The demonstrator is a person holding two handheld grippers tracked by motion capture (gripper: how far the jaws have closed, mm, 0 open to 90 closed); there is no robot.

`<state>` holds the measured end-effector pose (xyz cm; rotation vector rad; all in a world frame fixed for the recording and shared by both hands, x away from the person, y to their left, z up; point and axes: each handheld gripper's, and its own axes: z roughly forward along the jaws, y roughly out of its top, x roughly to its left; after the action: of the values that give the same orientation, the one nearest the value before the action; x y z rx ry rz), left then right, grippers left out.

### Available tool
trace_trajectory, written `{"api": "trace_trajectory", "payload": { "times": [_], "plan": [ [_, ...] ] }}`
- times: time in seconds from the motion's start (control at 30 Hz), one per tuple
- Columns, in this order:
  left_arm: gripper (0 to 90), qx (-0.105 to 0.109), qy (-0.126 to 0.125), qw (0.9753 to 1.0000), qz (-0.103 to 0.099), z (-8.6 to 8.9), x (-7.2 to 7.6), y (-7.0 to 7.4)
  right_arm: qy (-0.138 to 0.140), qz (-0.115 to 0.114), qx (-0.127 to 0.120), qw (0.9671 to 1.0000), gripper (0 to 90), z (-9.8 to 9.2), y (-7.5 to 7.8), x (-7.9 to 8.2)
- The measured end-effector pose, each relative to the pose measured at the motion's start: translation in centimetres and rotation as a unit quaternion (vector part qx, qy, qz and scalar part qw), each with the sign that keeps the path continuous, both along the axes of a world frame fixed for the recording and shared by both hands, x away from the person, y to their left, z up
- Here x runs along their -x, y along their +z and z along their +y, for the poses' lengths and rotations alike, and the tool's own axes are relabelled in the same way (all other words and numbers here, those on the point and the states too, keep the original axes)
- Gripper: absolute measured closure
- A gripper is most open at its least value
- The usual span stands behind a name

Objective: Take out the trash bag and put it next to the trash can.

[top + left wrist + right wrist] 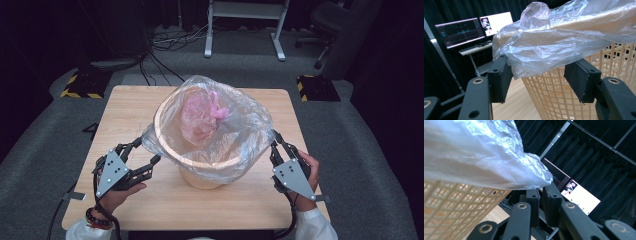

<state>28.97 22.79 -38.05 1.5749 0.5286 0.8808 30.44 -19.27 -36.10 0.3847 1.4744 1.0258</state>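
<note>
The basket (202, 172) stands mid-table with the clear bag (250, 135) draped over its rim. The left gripper (145, 156) is wide open, the bag's hem between its jaws. The right gripper (274, 138) looks closed beneath the hem; grip uncertain. The high view alone shows pink material (200, 115) inside.

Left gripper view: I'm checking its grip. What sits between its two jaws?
In the left gripper view, a drooping fold of the clear plastic bag hangs between the open jaws, with the lattice basket behind it.
</note>
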Motion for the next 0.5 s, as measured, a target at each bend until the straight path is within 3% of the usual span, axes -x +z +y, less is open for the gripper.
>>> {"api": "trace_trajectory", "payload": {
  "times": [0.07,0.13,0.3,0.5],
  "plan": [
    [42.6,-0.004,0.009,0.9999,-0.003,-0.2,0.2,0.0,0.004,-0.004,0.001,1.0,84.6,0.1,0.5,0.3],
    [45.2,-0.008,0.002,0.9999,-0.005,-0.3,0.4,0.0,0.011,-0.007,-0.002,0.9999,85.4,0.3,1.0,0.7],
    [62.7,-0.048,0.043,0.9978,-0.017,-1.0,1.1,0.2,0.035,-0.017,0.005,0.9992,86.4,1.5,2.2,1.8],
    [67.9,-0.064,0.032,0.9973,-0.017,-1.8,1.9,0.2,0.071,-0.028,0.019,0.9969,87.1,3.6,3.3,3.0]
  ]
}}
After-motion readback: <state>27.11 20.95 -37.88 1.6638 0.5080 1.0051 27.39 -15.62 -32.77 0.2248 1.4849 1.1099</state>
